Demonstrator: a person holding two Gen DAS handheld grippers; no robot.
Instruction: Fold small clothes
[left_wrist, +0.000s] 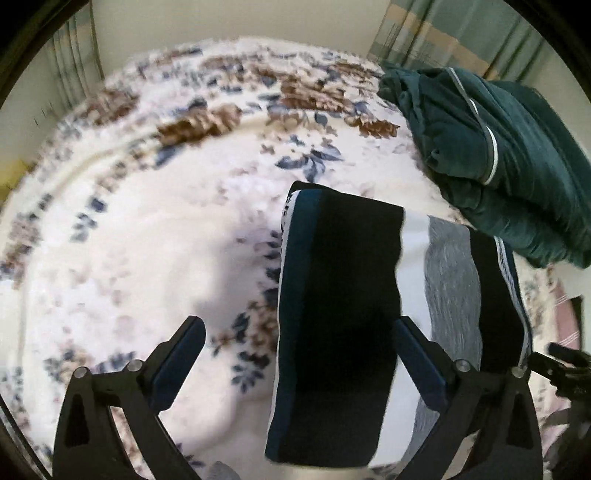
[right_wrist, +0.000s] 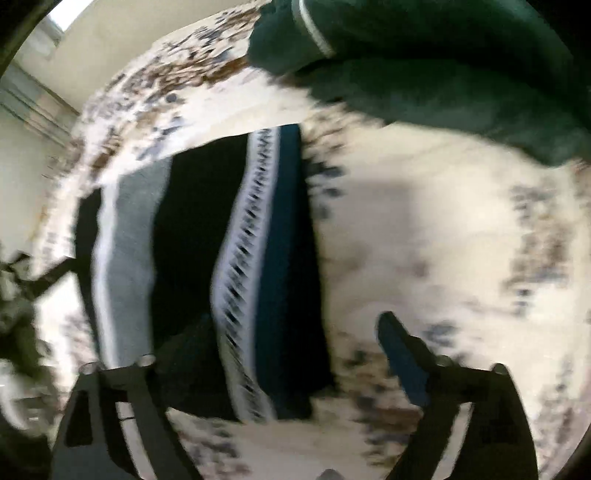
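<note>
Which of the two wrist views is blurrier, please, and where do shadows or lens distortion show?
Right wrist view: heavy motion smear across the striped garment and floral blanket. Left wrist view: sharper, though the blanket's pattern is soft; a grey shadow lies left of the garment. Both: fisheye bending, dark round corners.

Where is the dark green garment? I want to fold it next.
The dark green garment lies bunched at the upper right of the left wrist view, on the floral blanket, just beyond the striped folded garment.
</note>
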